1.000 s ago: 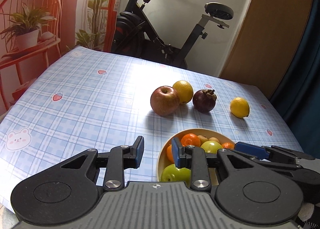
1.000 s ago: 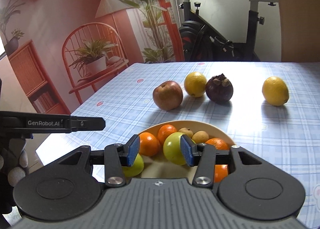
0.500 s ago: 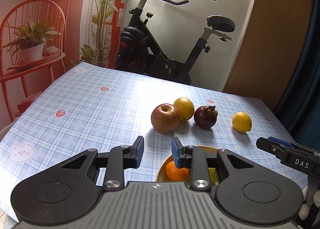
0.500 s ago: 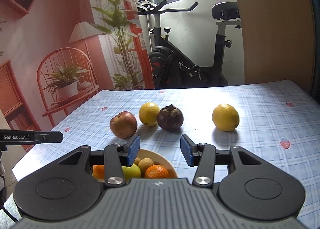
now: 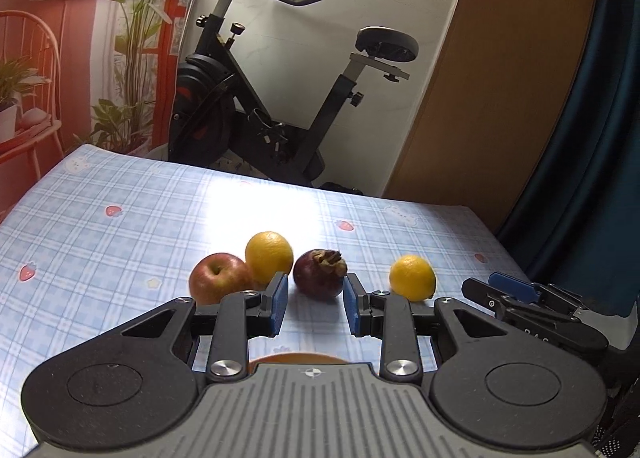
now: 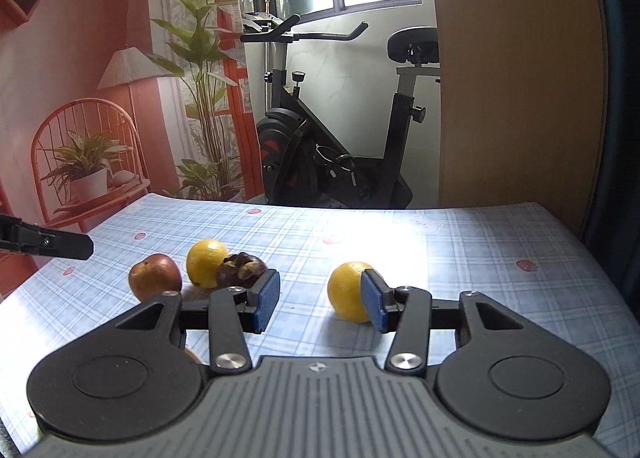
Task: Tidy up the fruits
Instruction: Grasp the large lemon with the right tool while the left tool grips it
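Both tools hang empty over the table (image 5: 120, 193): left tool (image 5: 315, 308) narrowly parted, right tool (image 6: 320, 304) spread. The lemon (image 6: 350, 292) lies just ahead of your right tool; centre it between the pads before closing.

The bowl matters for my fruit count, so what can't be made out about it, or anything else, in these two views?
- Bowl: left wrist view shows only an orange sliver; the left tool's body hides the rest and its contents.
- Bowl in the right wrist view: almost wholly behind the right tool's body.
- Mangosteen: partly hidden by the right tool's finger.
- Lone lemon: right side covered by the other finger.
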{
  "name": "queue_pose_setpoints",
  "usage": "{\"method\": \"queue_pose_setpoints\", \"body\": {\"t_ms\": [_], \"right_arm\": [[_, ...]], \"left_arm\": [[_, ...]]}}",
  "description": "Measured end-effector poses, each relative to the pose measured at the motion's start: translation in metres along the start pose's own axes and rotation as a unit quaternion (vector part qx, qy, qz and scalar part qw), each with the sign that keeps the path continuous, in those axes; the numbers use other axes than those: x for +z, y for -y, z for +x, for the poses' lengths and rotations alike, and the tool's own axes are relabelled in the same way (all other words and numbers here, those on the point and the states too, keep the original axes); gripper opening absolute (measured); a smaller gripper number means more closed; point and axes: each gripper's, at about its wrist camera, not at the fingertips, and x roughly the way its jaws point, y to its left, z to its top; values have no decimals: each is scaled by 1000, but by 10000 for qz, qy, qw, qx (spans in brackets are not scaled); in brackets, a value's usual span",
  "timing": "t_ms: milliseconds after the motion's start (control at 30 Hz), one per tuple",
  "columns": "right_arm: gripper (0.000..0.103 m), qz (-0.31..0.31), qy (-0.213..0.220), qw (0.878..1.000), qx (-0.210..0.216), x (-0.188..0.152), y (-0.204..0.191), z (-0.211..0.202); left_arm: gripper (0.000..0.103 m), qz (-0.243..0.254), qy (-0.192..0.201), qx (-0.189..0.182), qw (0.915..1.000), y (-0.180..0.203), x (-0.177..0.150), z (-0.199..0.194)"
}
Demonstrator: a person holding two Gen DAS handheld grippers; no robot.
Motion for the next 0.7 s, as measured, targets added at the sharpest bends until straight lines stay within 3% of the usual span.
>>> {"method": "queue_pose_setpoints", "body": {"t_ms": [400,533,600,700], "right_arm": [[49,18,-359,9993,135,-10,35,52],[62,-39,-501,9986,193,-15,38,68],[64,-17,-568,9981,221,-18,40,74],[64,37,-639,9975,315,-22,43,83]], "left_arm": [[33,175,-238,-204,9994,36,21,80],[39,206,-424,-399,9981,47,26,105],[45,144,-544,-510,9971,51,28,118],[45,142,-716,-658,9952,59,28,136]]}}
